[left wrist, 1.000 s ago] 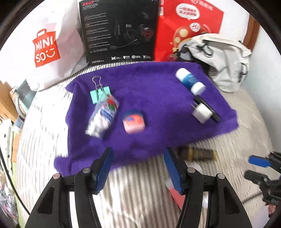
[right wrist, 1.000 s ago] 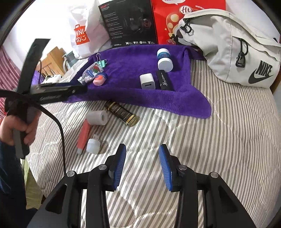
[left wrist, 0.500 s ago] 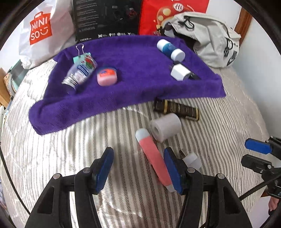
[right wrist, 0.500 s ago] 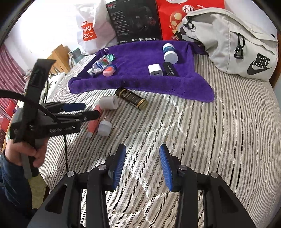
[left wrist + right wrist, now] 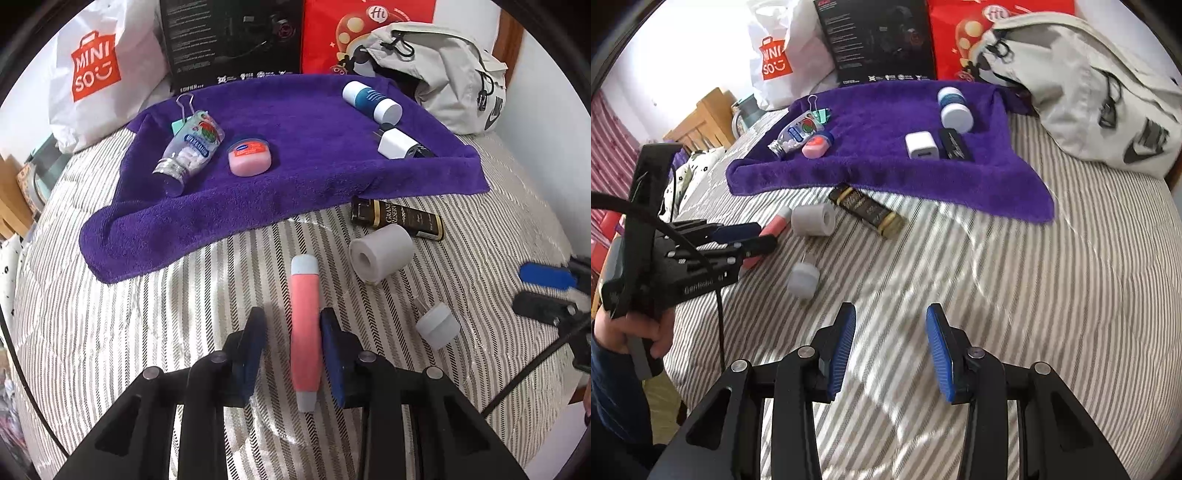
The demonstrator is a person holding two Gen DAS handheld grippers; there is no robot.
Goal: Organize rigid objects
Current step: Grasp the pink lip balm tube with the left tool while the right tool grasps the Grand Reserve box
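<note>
Item under handling: a slim pink tube (image 5: 305, 325) with pale grey-blue caps at both ends, lying flat on the striped bed cover (image 5: 147, 314), lengthwise along the left gripper's (image 5: 291, 350) axis. It sits between the two blue-padded fingers (image 5: 334, 354): the right-hand pad is at or against its side, while the left-hand pad stands off with bedding visible in the gap. The fingers are spread, not clenched on the tube. In the right wrist view the same tube (image 5: 775, 229) is partly hidden behind the left gripper (image 5: 746, 236), held in a person's hand (image 5: 639, 332).

Right gripper (image 5: 890, 339): fingers spread wide, nothing between them, hovering above bare bedding, well apart from the items.

Adjacent items on the bed cover: a grey roll (image 5: 380, 254) just right of the tube's far end; a dark bottle with gold bands (image 5: 397, 218) beyond it, near the towel edge; a small white bottle (image 5: 434, 325) to the right of the fingers.

Further out: a purple towel (image 5: 295, 173) spread on the bed, carrying a clear bottle of white pellets (image 5: 190, 151), a binder clip (image 5: 184, 107), a pink tin (image 5: 249, 157), a white and blue bottle (image 5: 371, 101), a white charger plug (image 5: 397, 144) and a black item beside it.

Backdrop: white shopping bag (image 5: 96, 74), black box (image 5: 232, 40), red bag (image 5: 354, 29), grey sling bag (image 5: 450, 74).
</note>
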